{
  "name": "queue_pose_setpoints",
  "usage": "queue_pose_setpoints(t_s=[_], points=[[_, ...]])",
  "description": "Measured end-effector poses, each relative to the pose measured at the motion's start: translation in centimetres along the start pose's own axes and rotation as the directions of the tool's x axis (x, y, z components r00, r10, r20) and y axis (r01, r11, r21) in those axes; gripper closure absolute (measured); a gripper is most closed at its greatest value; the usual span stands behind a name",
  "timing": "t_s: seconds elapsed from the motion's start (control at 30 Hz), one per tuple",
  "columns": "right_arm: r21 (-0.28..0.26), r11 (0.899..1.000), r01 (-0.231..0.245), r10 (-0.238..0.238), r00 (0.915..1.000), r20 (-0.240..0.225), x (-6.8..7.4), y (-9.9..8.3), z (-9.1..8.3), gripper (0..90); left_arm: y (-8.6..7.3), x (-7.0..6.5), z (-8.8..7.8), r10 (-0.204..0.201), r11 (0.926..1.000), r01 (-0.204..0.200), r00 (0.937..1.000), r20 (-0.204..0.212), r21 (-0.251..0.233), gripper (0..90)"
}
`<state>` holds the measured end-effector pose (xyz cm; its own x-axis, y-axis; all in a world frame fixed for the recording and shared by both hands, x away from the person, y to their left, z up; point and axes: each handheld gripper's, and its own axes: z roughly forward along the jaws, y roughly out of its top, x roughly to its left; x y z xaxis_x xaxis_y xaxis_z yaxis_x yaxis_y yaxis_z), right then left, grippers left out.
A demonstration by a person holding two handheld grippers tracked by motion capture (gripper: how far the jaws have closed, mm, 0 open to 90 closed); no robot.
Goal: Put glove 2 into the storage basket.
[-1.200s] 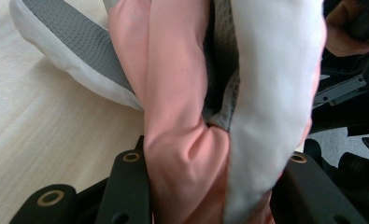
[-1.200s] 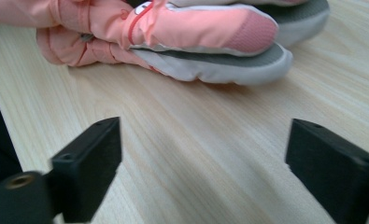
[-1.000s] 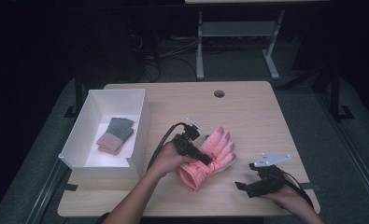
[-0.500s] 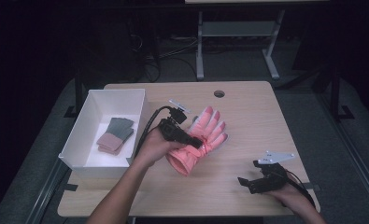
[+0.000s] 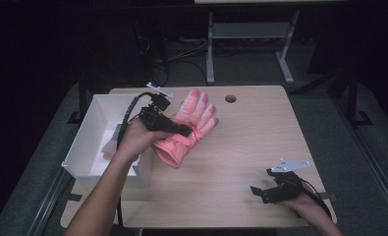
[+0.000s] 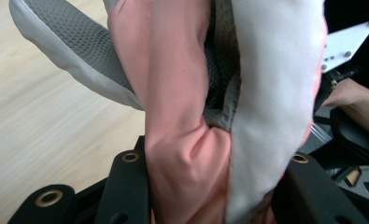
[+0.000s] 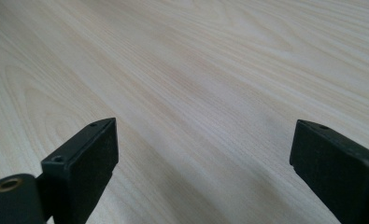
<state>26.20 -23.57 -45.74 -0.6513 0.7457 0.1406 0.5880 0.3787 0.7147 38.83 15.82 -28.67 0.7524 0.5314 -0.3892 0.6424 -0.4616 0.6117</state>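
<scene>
A pink glove (image 5: 194, 118) with a grey textured palm hangs above the wooden table (image 5: 240, 157), just right of the white box (image 5: 83, 142). My left gripper (image 5: 184, 132) is shut on it near the cuff, fingers of the glove pointing away. In the left gripper view the pink and pale fabric (image 6: 187, 140) is bunched between the two black jaws of that gripper (image 6: 215, 186). My right gripper (image 5: 260, 191) rests at the near right of the table, open with bare wood between the jaws (image 7: 201, 154).
The white box holds a pinkish folded item (image 5: 108, 147) and a green one (image 5: 118, 130). A round cable hole (image 5: 230, 99) sits at the table's far edge. Dark floor and a metal stand (image 5: 211, 49) lie beyond.
My left gripper has lifted the pink glove off the table and carried it left and farther away, toward the white box. The right gripper has stayed put.
</scene>
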Motion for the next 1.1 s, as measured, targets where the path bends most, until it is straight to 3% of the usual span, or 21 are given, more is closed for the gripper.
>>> queue_pose_setpoints(t_s=[0.27, 0.53, 0.63, 0.9, 1.0, 1.1], points=[[-0.005, 1.0, 0.005, -0.005, 1.0, 0.0, 0.1, 0.0, 0.0, 7.6, -1.0, 2.1, -4.0, -0.052, 0.9974, 0.048, 0.9959, -0.074, -0.054, 60.0], [0.001, 1.0, 0.004, -0.004, 1.0, 0.006, 0.0, 0.0, 0.1, 7.6, -2.4, 4.6, -7.5, -0.115, 0.9892, 0.099, 0.9824, -0.147, -0.108, 59.9], [0.004, 1.0, 0.005, -0.005, 1.0, 0.006, 0.0, 0.0, 0.1, 7.6, -3.1, 5.6, -8.7, -0.147, 0.9829, 0.127, 0.9762, -0.159, -0.134, 59.8], [0.001, 1.0, 0.006, -0.006, 1.0, 0.006, 0.1, 0.0, 0.1, 7.6, -5.3, 8.3, -10.8, -0.226, 0.966, 0.191, 0.9516, -0.208, -0.174, 59.8], [0.008, 1.0, 0.008, -0.008, 1.0, 0.005, 0.0, 0.0, 0.2, 7.6, -6.2, 9.4, -11.3, -0.264, 0.9563, 0.226, 0.9395, -0.218, -0.185, 59.8], [0.008, 1.0, 0.007, -0.007, 1.0, 0.003, 0.0, -0.1, 0.2, 7.6, -7.1, 10.6, -11.4, -0.304, 0.9457, 0.263, 0.9232, -0.235, -0.191, 59.7]])
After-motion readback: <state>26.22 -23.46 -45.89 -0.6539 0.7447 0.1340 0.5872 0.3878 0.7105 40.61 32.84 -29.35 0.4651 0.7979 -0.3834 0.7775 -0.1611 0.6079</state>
